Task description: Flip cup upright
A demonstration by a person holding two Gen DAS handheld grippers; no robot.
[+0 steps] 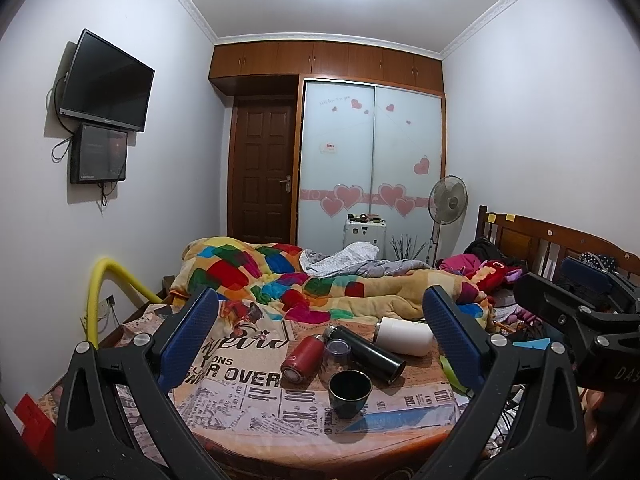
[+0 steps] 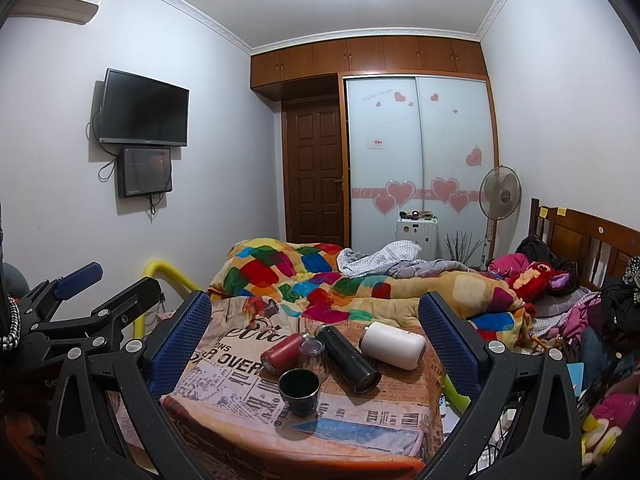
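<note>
dark cup (image 1: 349, 394) upright, inside looks empty

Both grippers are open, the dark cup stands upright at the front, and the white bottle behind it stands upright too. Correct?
Not quite: the white bottle lies on its side, as the left wrist view shows. The dark cup is upright, and both the left gripper and right gripper are open.

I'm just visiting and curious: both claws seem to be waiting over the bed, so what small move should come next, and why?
Probably ease the open right claw forward and down toward the clear glass. It seems to stand bottom-up between the red bottle and the black flask, while the dark cup already stands mouth-up.
</note>
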